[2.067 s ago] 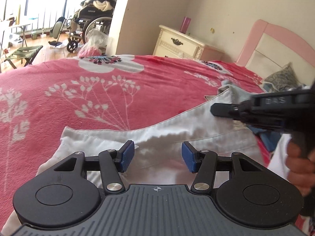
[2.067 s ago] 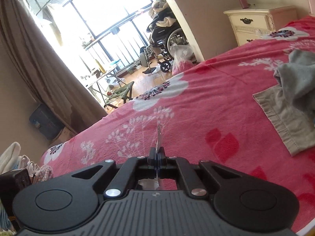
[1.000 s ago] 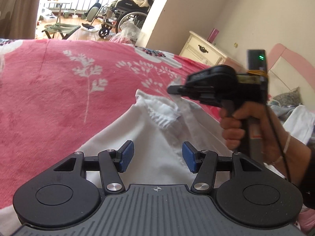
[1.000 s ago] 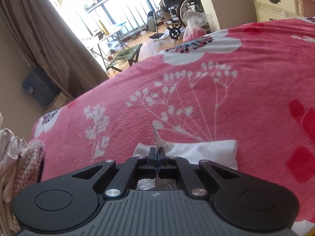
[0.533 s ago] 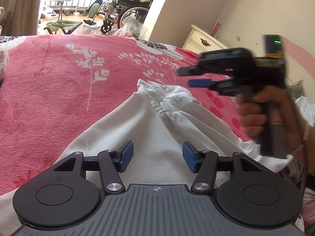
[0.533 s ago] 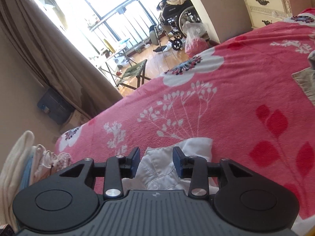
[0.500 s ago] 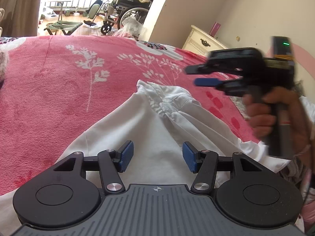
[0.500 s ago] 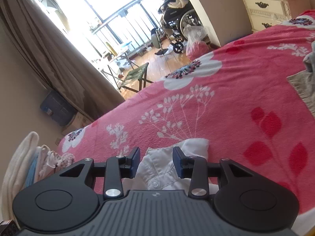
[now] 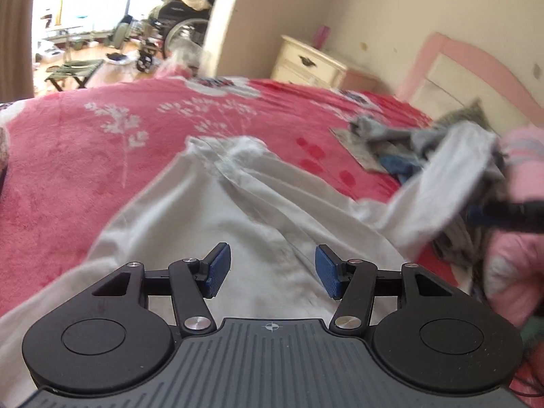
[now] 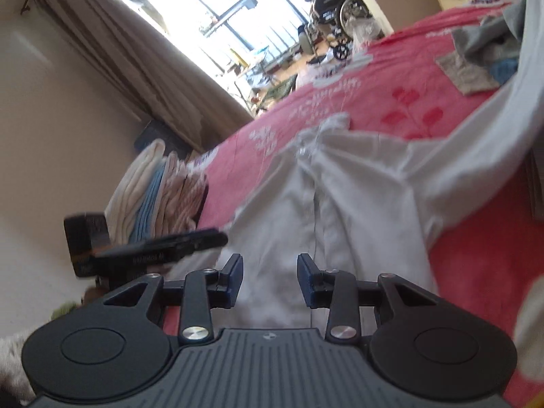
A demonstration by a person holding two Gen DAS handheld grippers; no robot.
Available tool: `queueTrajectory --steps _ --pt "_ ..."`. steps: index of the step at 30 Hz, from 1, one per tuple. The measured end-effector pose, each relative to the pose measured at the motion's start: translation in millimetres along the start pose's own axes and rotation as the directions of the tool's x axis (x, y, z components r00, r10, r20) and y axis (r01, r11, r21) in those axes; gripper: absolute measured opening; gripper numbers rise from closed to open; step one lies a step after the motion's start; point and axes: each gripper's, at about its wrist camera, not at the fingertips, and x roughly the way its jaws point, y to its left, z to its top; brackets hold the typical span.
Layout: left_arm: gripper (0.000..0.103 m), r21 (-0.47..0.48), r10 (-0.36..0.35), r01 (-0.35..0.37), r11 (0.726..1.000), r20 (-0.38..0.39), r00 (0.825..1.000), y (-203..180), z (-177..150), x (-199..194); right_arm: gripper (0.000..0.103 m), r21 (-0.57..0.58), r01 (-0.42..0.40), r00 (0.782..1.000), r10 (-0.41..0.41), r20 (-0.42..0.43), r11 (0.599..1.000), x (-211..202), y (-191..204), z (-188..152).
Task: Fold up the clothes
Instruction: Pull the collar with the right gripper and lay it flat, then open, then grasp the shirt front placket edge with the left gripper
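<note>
A white button shirt (image 9: 238,210) lies spread on the pink flowered bedspread (image 9: 68,156), collar at the far end. It also shows in the right wrist view (image 10: 340,197), with one sleeve (image 10: 493,129) running up to the right. My left gripper (image 9: 270,270) is open and empty just above the shirt's near part. My right gripper (image 10: 270,280) is open and empty over the shirt's lower body. In the left wrist view the right gripper (image 9: 503,214) shows blurred at the right edge, beside the raised sleeve (image 9: 448,176).
A heap of grey and blue clothes (image 9: 391,139) lies at the far right of the bed near the pink headboard (image 9: 469,68). A stack of folded clothes (image 10: 159,190) sits at the bed's left. A cream nightstand (image 9: 312,64) and a wheelchair (image 9: 180,23) stand beyond.
My right gripper let go of the collar, opened and swung back to the shirt's lower part. The shirt now lies spread out. The left gripper stayed open over the shirt.
</note>
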Motion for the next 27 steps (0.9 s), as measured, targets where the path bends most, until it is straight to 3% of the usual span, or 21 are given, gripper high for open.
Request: queueTrajectory --steps 3,5,8,12,15,17,19,25,27 --pt "0.055 0.068 -0.062 0.068 0.995 -0.086 0.994 -27.5 -22.4 -7.9 0.038 -0.002 0.019 0.994 -0.019 -0.112 1.000 -6.1 4.0 -51.2" --pt "0.055 0.136 -0.107 0.126 0.983 -0.133 0.985 -51.2 -42.0 -14.3 0.037 -0.019 0.074 0.981 -0.077 -0.178 0.997 -6.9 4.3 -76.2" --pt "0.055 0.174 -0.189 0.233 0.957 -0.235 0.953 -81.4 -74.6 -16.3 0.036 -0.084 0.162 0.951 -0.178 -0.253 0.983 -11.2 5.3 -106.4" --pt "0.055 0.190 -0.274 0.362 0.913 -0.373 0.886 -123.1 -122.8 -10.8 0.036 -0.231 0.274 0.919 -0.325 -0.222 0.934 -32.8 16.3 -143.2" --pt "0.055 0.230 -0.278 0.404 0.885 -0.435 0.856 -147.5 -155.1 -5.4 0.036 -0.234 0.343 0.911 -0.383 -0.152 0.910 -55.2 18.1 -162.3" --pt "0.054 0.273 -0.256 0.404 0.873 -0.448 0.857 -159.2 -169.8 -3.4 0.036 -0.225 0.385 0.904 -0.414 -0.102 0.895 -68.0 18.7 -172.5" --pt "0.053 0.309 -0.220 0.379 0.872 -0.446 0.868 -166.6 -177.4 -0.4 0.036 -0.208 0.408 0.901 -0.429 -0.067 0.889 -74.4 18.3 -181.2" --pt "0.041 0.262 -0.182 0.326 0.908 -0.455 0.872 -167.8 -179.9 10.6 0.036 -0.267 0.435 0.894 -0.448 0.010 0.860 -64.4 26.4 -193.4" --pt "0.039 0.256 -0.169 0.308 0.916 -0.450 0.877 -169.1 -179.1 12.8 0.035 -0.330 0.456 0.878 -0.478 0.016 0.827 -51.2 28.3 -196.6"
